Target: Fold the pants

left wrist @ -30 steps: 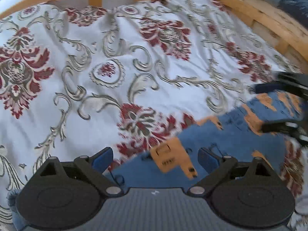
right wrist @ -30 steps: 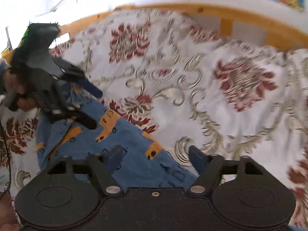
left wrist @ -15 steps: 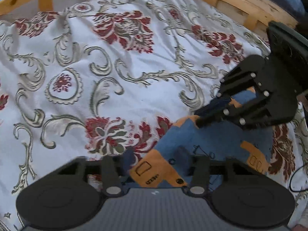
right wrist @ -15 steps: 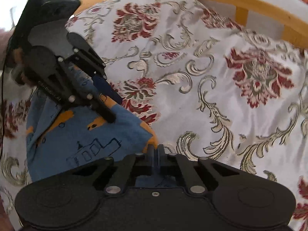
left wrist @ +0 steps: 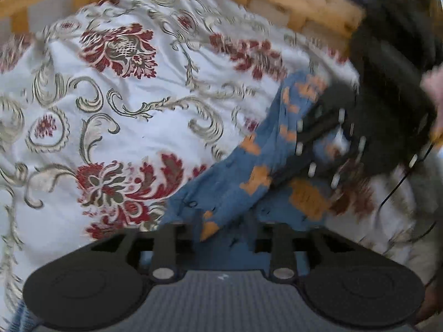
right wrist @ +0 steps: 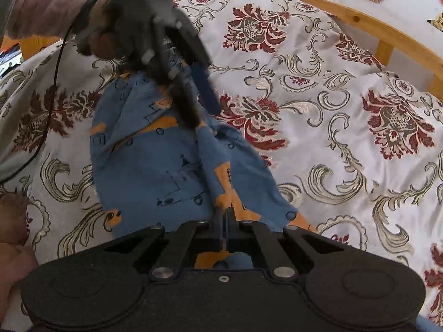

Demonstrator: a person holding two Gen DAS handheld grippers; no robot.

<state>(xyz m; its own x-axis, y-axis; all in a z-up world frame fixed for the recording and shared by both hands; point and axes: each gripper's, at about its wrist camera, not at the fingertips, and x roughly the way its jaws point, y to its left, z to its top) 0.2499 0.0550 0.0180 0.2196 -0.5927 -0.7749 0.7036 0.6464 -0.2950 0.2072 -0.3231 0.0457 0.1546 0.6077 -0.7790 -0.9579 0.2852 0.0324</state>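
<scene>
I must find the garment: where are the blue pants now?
The blue pants lie bunched on the floral bedspread, left of centre in the right wrist view, pinched by the right gripper.

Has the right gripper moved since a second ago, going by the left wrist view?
Yes. The right gripper has swung up the right side toward the wooden bed frame, pinching the blue pants.
</scene>
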